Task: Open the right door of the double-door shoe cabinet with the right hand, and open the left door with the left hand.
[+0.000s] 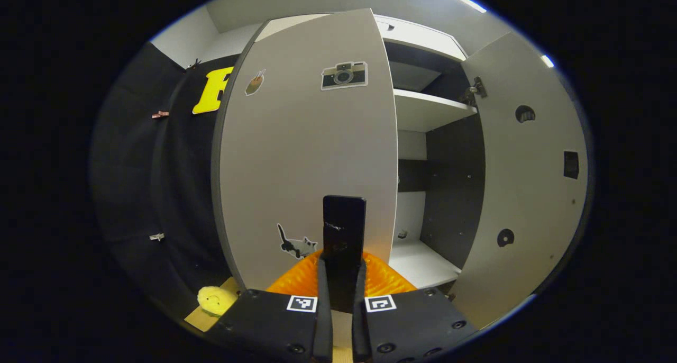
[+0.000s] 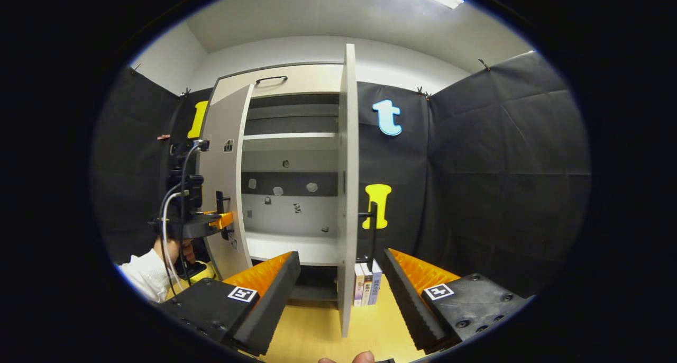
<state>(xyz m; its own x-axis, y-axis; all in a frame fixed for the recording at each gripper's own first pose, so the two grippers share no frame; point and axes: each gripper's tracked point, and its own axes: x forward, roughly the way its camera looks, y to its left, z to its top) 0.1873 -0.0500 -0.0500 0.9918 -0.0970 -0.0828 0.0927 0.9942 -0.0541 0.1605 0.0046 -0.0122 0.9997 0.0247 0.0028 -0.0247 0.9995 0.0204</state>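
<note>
Two doors ajar, second step under way.
Left gripper (image 1: 342,294) clamps the left door's handle (image 1: 344,228); right gripper (image 2: 341,294), fingers apart, faces the opened right door (image 2: 347,193). Next, likely: swing the left door (image 1: 307,156) wider.

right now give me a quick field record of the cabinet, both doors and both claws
cabinet: double-door shoe cabinet, shelves visible inside
left door: partly open, stickers on its front
left door handle: dark bar gripped between the claw fingers
left claw: shut on the handle
right door: swung wide open, edge-on in the right gripper view
right claw: open, holding nothing, back from the door
books: standing beside the right door
</note>
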